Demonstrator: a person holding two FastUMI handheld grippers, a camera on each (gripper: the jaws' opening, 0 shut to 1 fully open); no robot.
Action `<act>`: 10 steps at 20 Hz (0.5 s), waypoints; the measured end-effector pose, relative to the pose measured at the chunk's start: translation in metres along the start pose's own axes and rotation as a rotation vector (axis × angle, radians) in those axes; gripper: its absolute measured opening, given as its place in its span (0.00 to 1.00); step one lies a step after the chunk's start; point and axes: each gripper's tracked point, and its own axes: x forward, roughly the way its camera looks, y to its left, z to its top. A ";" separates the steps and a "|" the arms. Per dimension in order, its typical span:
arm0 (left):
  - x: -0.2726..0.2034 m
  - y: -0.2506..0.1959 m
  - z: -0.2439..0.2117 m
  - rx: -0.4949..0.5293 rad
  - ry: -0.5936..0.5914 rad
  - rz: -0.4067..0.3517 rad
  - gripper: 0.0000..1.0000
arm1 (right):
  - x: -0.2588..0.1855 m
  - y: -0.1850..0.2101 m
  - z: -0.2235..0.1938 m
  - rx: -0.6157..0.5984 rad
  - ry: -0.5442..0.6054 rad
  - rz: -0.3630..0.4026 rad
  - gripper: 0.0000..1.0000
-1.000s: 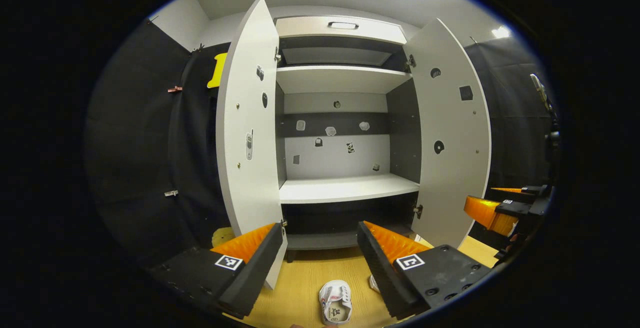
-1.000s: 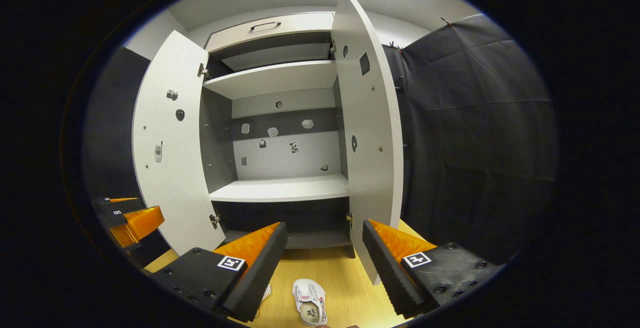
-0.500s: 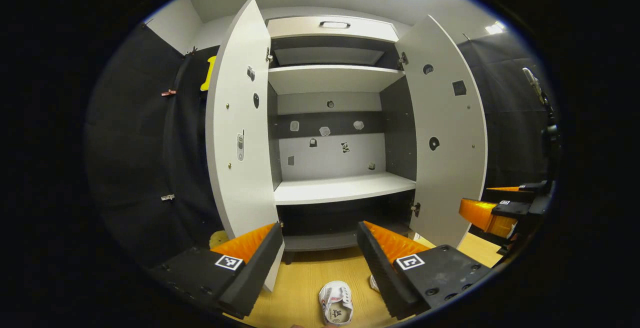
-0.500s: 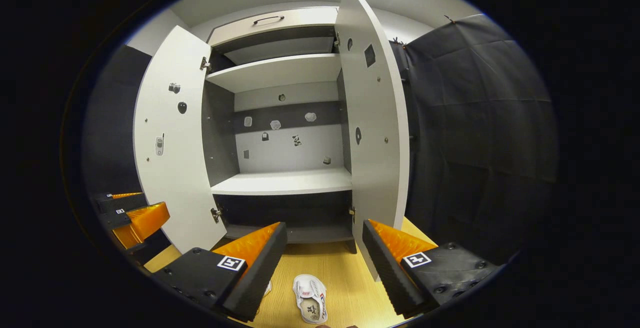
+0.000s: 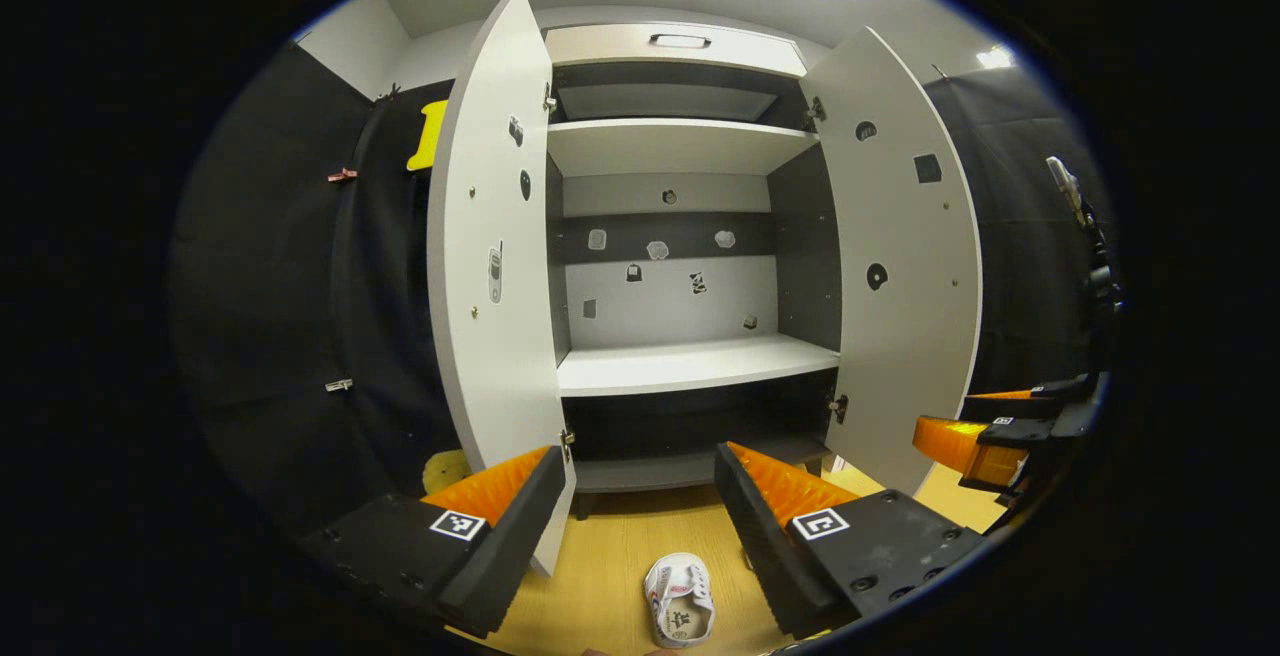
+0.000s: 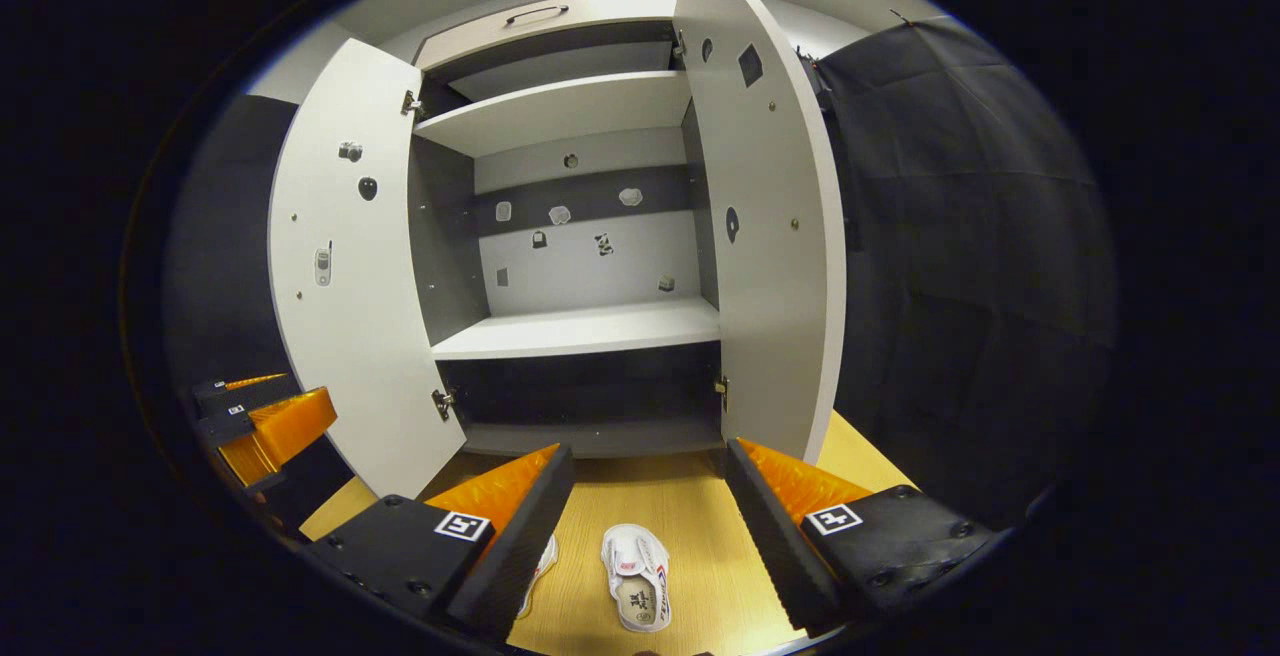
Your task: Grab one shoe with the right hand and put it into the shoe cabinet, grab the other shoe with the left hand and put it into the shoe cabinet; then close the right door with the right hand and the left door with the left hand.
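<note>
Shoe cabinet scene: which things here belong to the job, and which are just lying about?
Job:
- white shoe on the wooden floor
- second white shoe, mostly hidden behind a finger
- white shoe cabinet, shelves bare
- open left door
- open right door
- left gripper, right gripper, both open

Lying about:
- small stickers on the cabinet's back panel
- drawer with handle on top

Two shoes (image 6: 637, 591) (image 6: 540, 570), two doors (image 6: 345, 266) (image 6: 770, 206), perhaps three shelves (image 6: 585, 328).

Both views low, facing open cabinet (image 5: 690, 236)
</note>
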 end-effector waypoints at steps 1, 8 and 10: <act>0.000 0.002 -0.001 -0.001 0.004 -0.001 0.95 | 0.001 0.001 -0.005 0.003 0.013 0.000 0.99; -0.004 0.012 -0.020 0.008 0.040 -0.010 0.95 | 0.006 0.014 -0.055 -0.023 0.118 0.009 0.99; -0.005 0.018 -0.031 0.019 0.069 -0.013 0.95 | 0.008 0.018 -0.081 -0.045 0.173 0.008 0.99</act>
